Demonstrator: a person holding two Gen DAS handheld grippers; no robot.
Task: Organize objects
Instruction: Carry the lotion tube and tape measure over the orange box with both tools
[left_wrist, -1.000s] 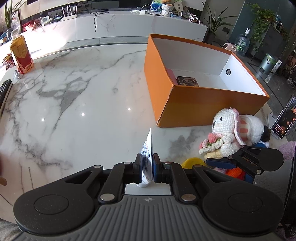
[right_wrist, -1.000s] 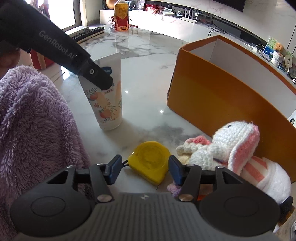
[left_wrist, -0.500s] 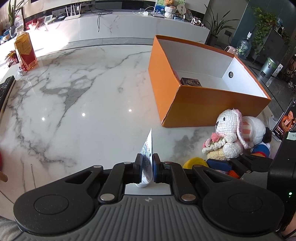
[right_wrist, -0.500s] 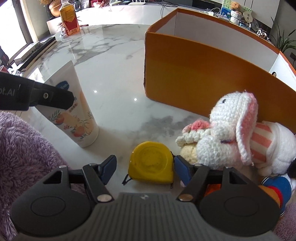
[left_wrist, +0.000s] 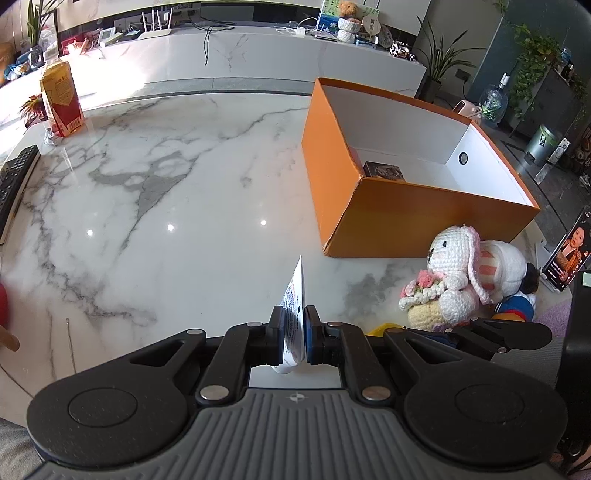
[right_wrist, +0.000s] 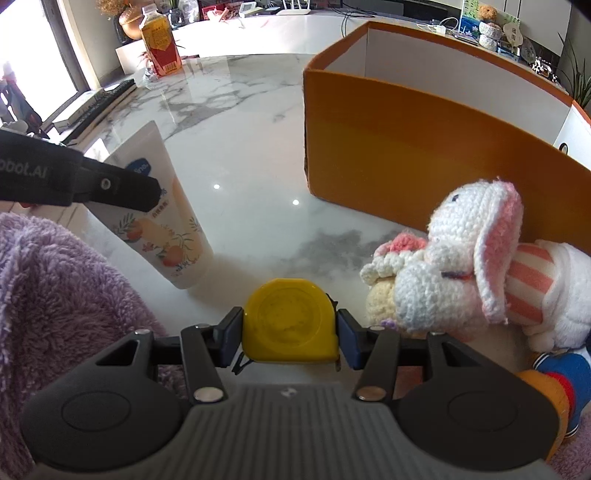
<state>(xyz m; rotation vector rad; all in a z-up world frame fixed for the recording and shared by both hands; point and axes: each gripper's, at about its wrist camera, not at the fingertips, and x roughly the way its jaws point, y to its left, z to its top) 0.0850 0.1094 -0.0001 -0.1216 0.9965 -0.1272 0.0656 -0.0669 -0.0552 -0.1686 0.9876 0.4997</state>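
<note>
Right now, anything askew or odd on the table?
Only the crochet bunny: it lies tipped on its side against the orange box. The cream tube stands cap-down, pinched in the left gripper. No spills visible.

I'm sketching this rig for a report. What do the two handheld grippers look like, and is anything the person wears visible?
Both match: the left gripper and right gripper have matte black linkage arms with silver pivot pins, round black discs either side, a ribbed grey body bearing a small emblem, and dark blue pads. The left gripper's side shows white lettering ending "bot.AI" in the right wrist view. A fluffy purple sleeve is visible.
</note>
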